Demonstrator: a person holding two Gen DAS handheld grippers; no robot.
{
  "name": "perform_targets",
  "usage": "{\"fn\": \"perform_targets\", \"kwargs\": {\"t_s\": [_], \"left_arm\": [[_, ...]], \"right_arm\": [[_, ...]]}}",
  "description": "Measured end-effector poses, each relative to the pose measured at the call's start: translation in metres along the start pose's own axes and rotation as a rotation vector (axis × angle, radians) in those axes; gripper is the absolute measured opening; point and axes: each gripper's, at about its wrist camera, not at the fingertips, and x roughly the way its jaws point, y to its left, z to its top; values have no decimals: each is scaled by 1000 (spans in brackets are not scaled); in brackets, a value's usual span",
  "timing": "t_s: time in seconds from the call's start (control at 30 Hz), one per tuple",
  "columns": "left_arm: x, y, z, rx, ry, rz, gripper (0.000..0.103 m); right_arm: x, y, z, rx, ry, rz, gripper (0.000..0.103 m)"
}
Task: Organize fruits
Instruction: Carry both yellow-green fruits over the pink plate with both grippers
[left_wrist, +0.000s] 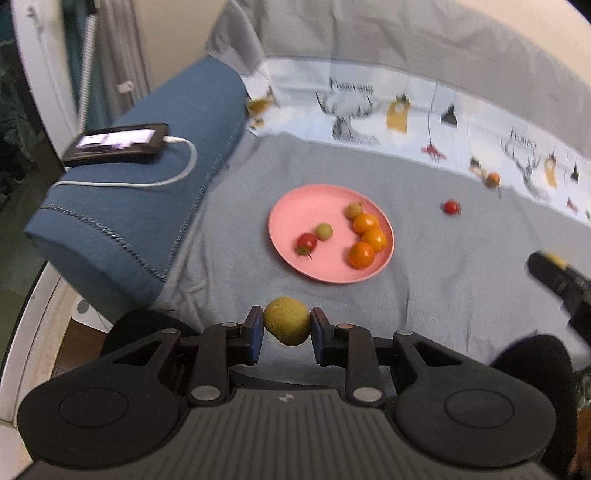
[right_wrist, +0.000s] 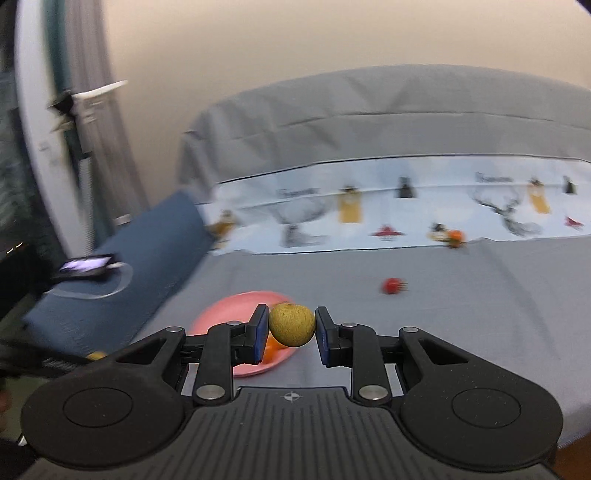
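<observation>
My left gripper (left_wrist: 287, 328) is shut on a yellow-green round fruit (left_wrist: 287, 320), held above the grey bedsheet in front of the pink plate (left_wrist: 288, 210). The plate holds three oranges (left_wrist: 373, 239), two small green fruits (left_wrist: 324, 231) and a red tomato (left_wrist: 306, 242). My right gripper (right_wrist: 291, 326) is shut on another yellow-green fruit (right_wrist: 291, 324), held over the near right edge of the pink plate (right_wrist: 229, 306). A loose red tomato (left_wrist: 451, 206) lies on the sheet right of the plate; it also shows in the right wrist view (right_wrist: 391, 285). A small orange fruit (left_wrist: 492, 179) lies by the patterned sheet.
A blue folded blanket (left_wrist: 147, 199) lies to the left with a phone (left_wrist: 118, 142) and white charging cable (left_wrist: 173, 173) on it. A patterned sheet (left_wrist: 369, 107) and grey bedding lie behind. The right gripper's tip (left_wrist: 550, 273) shows at the left view's right edge.
</observation>
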Motion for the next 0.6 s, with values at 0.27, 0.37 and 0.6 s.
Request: {"fn": "perform_targets", "kwargs": {"t_s": [0.27,0.37,0.6], "left_arm": [[-24,17,-13,-52,-49,-45,30],[-30,20,-16,-59,-62,-59,30],[-34,24,-18,-69,-81,-64,30]], "right_arm": [[-28,32,-3,-84,-26,-15,28],[-33,36,-4,-95,-33,-22,28],[-37,40,-6,-115,-39,-21,28]]}}
